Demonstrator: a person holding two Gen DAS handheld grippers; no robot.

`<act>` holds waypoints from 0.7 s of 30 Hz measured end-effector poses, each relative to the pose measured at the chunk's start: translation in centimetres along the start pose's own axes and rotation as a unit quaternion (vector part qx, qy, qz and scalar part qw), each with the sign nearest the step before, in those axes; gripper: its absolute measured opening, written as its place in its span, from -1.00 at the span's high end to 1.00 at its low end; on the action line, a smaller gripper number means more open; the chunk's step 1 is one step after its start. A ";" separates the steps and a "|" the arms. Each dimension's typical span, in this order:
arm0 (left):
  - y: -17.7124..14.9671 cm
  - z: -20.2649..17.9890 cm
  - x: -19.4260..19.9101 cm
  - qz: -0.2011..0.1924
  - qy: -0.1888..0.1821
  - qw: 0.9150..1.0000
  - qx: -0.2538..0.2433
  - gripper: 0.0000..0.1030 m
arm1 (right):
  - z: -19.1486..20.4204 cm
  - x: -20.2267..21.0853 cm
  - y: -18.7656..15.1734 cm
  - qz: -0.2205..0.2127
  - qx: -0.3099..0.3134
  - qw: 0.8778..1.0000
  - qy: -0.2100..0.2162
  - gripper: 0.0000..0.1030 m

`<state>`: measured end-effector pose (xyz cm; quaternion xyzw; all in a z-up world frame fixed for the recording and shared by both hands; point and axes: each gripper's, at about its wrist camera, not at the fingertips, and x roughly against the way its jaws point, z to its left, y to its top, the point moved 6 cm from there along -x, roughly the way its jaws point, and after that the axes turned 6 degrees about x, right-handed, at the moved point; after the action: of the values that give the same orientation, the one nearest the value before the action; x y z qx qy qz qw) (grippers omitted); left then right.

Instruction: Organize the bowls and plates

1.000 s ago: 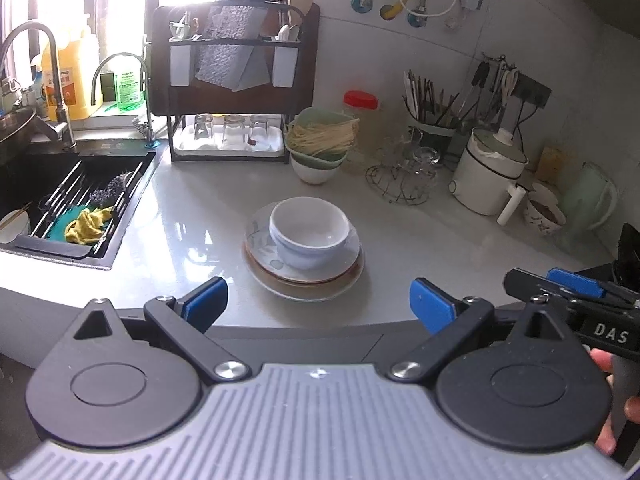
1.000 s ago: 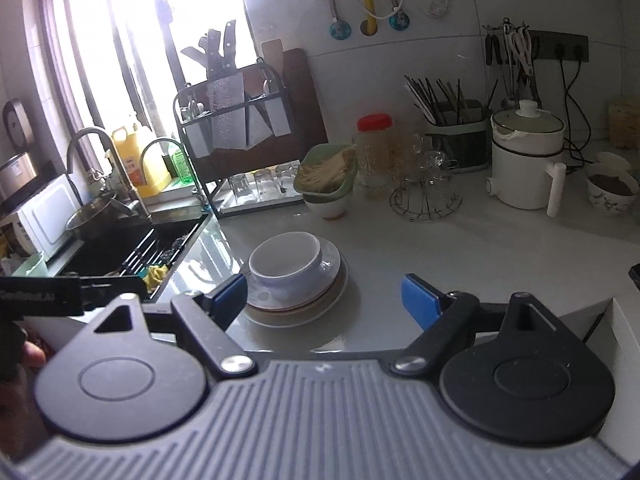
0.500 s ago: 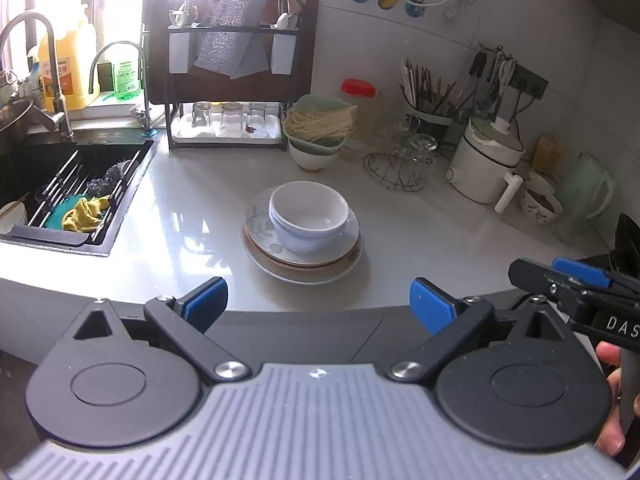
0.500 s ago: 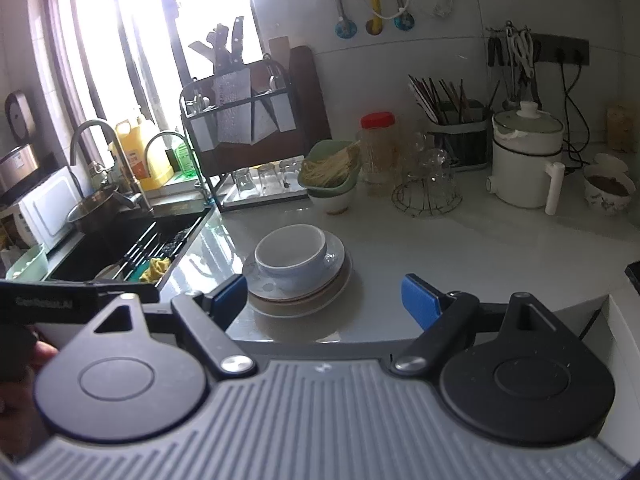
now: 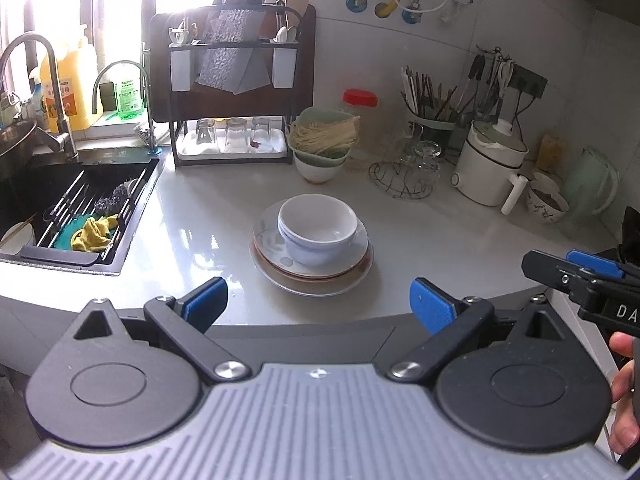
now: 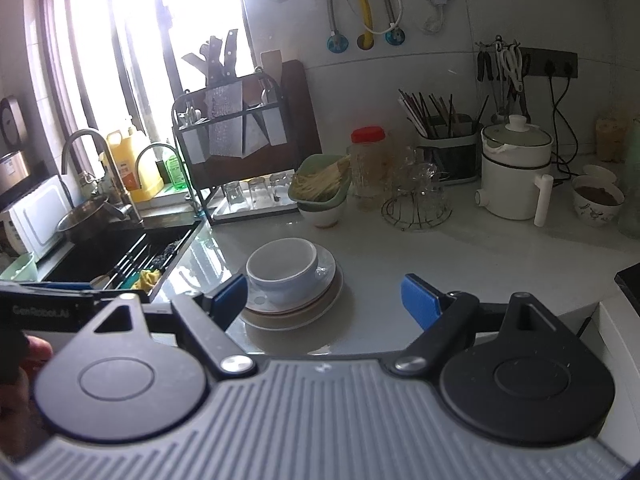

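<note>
White bowls point(image 5: 318, 229) on plates point(image 5: 312, 270), seemingly unmoved, jaws still apart

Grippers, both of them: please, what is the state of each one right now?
Left gripper: jaws open, holding nothing, short of the stacked bowls.
Right gripper: jaws open, holding nothing.

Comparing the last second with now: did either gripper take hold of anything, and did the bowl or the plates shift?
Nothing visibly changed. The left gripper and right gripper stay open and empty, short of the dishes. The white bowl still sits on the stacked plates on the counter.
</note>
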<state>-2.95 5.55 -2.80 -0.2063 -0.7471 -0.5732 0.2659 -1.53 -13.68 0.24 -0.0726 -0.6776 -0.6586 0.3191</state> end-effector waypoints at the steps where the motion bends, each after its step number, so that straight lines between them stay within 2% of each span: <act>1: 0.0 0.1 0.0 -0.001 0.000 1.000 0.000 -0.93 | 0.0 0.0 0.0 0.000 0.000 1.000 0.000 -0.66; 21: 0.0 0.9 0.2 0.001 0.011 1.000 0.007 -0.93 | 0.4 -0.2 0.3 0.001 -0.004 1.000 -0.006 -0.66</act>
<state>-3.24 6.41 -2.88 -0.1994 -0.7482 -0.5694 0.2761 -1.37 -13.19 0.46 -0.0783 -0.6766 -0.6606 0.3158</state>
